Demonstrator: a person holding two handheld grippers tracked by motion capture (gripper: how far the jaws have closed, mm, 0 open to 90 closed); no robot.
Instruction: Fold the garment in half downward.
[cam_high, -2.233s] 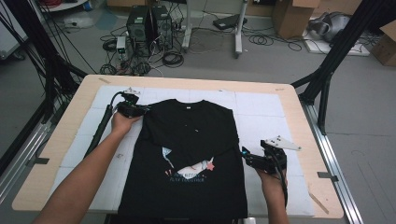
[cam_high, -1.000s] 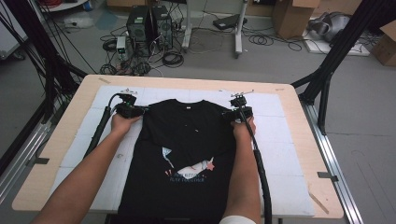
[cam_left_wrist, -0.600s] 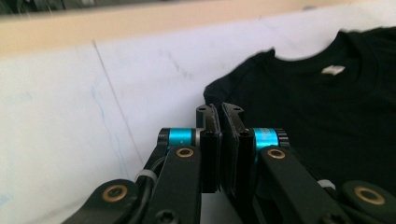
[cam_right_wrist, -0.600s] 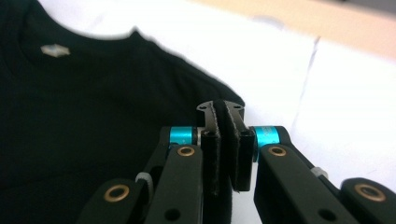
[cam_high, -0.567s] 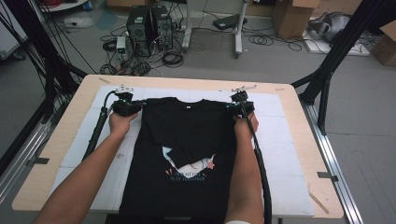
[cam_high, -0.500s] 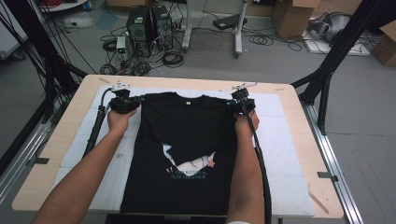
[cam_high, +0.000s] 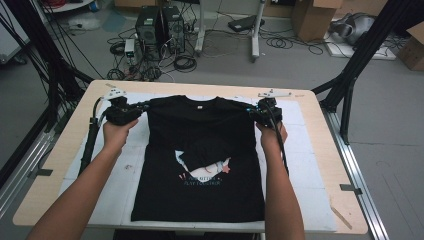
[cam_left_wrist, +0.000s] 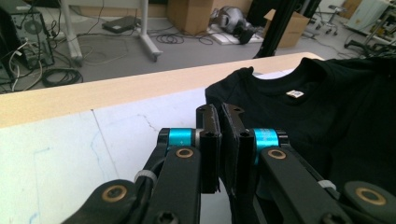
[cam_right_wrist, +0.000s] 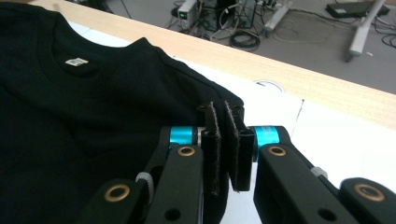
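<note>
High view: a black T-shirt (cam_high: 200, 160) lies face up on the white mat (cam_high: 310, 165) of the wooden table (cam_high: 320, 120), collar toward 12 o'clock, hem toward 6 o'clock near the person's edge. A sleeve is folded onto the chest and part-covers the white print. The left gripper (cam_high: 131, 112) sits at the shirt's 10 o'clock shoulder corner, the right gripper (cam_high: 260, 114) at the 2 o'clock corner. About 2 seconds ago the right gripper hung beside the shirt's 3 o'clock edge; now it is up at the shoulder, and its jaws have just been closing, with the shoulder cloth between them. Both shoulders now look drawn up and slightly outward compared with half a second ago.

Left gripper view: the 2 black jaws stand pressed together at 6 o'clock, and dark cloth runs up from the shirt to them, so I read a pinch on the shoulder seam. The collar tag (cam_left_wrist: 294, 94) sits at 2 o'clock.

Right gripper view: its jaws are likewise clamped tight on the shoulder's edge fabric, collar tag (cam_right_wrist: 76, 61) at 10 o'clock.

With both shoulders gripped, the shirt seems ready to be lifted or folded down toward the hem; the loose sleeve on the chest may slip as it rises.
</note>
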